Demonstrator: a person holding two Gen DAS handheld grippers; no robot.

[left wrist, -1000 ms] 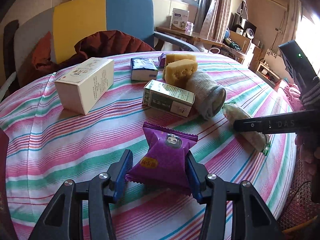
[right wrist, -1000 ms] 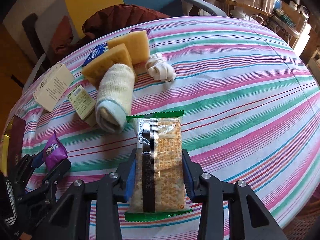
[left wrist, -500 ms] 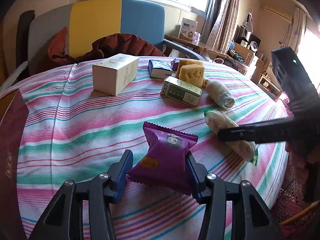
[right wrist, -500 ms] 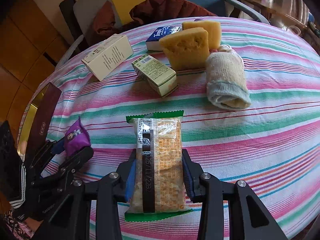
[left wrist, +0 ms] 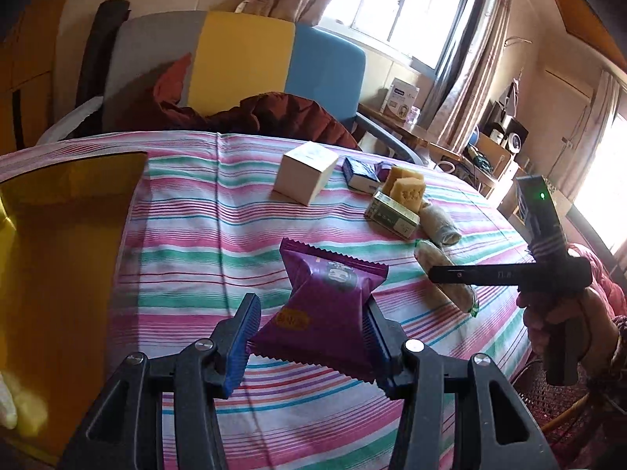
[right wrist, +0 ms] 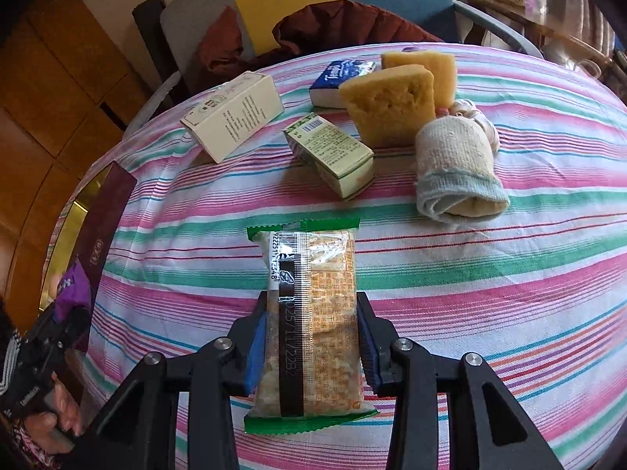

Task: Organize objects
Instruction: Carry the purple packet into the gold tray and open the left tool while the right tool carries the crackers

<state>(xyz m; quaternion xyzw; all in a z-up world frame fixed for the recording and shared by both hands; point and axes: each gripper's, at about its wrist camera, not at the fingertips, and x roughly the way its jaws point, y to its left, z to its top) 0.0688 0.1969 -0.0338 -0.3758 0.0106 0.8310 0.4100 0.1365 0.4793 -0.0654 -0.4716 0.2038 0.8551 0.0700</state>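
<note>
My left gripper (left wrist: 309,325) is shut on a purple snack packet (left wrist: 325,309) and holds it above the striped tablecloth (left wrist: 203,235). My right gripper (right wrist: 311,337) is shut on a green-edged cracker packet (right wrist: 313,313), also held above the cloth; it shows in the left wrist view (left wrist: 443,274) to the right. A gold-lined box (left wrist: 58,258) with a dark red wall (right wrist: 104,231) sits at the table's left edge. The left gripper and purple packet (right wrist: 72,290) show in the right wrist view next to that box.
On the far side of the table lie a white carton (right wrist: 231,113), a small green box (right wrist: 333,152), a blue tissue pack (right wrist: 337,78), two yellow sponges (right wrist: 392,105), a rolled cloth (right wrist: 454,164) and a knotted rag (right wrist: 478,117). A chair with a red jacket (left wrist: 266,113) stands behind.
Both grippers have drawn back and swung left with their packets. The gold-lined box has come into the left wrist view. The table objects look farther away.
</note>
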